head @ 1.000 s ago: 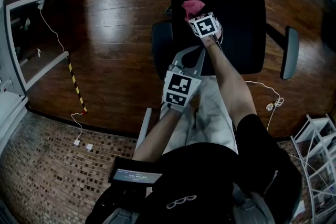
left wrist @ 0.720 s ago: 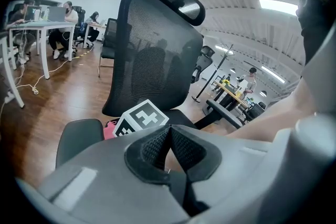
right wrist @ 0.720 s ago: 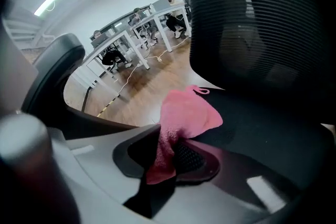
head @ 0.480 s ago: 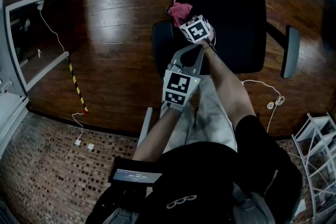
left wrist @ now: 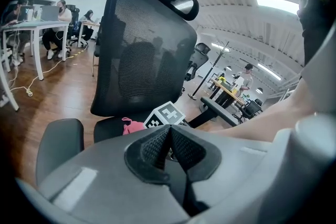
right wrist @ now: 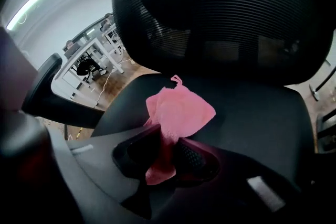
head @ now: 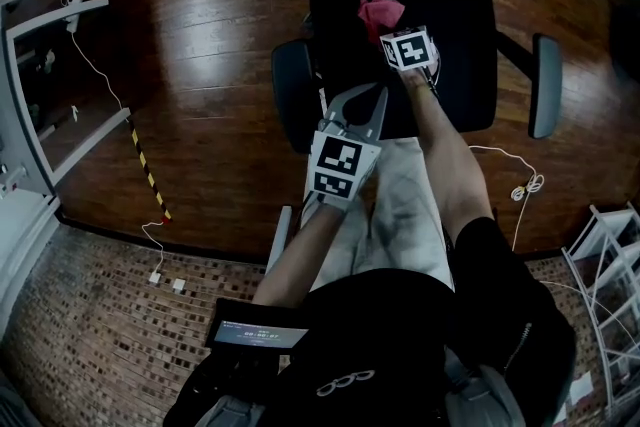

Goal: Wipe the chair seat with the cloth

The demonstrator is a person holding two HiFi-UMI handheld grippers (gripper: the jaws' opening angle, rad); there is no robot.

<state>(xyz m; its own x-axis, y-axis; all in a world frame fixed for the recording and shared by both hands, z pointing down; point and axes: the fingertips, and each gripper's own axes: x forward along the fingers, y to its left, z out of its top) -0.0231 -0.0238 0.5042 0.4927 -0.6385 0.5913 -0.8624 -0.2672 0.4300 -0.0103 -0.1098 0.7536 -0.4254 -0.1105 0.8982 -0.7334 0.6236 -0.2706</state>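
Note:
The pink cloth (head: 380, 13) lies on the black chair seat (head: 455, 65) near its back left part. My right gripper (head: 395, 33) is shut on it, and its marker cube sits just behind. In the right gripper view the cloth (right wrist: 178, 110) runs from between the jaws of this gripper (right wrist: 165, 152) out onto the seat (right wrist: 257, 113), below the mesh backrest (right wrist: 226, 8). My left gripper (head: 352, 110) hovers at the seat's front edge. In its own view the left gripper (left wrist: 169, 136) is shut on nothing, with the cloth (left wrist: 132, 126) beyond it.
The chair's armrests stick out left (head: 290, 95) and right (head: 545, 85). Wood floor surrounds it, with a cable (head: 520, 180) at the right, striped tape (head: 148, 170) and a white frame (head: 60, 65) at the left. A white rack (head: 610, 265) stands lower right.
The right gripper dragged the cloth left across the seat, then back to the right and slightly farther from me. The left gripper has barely moved.

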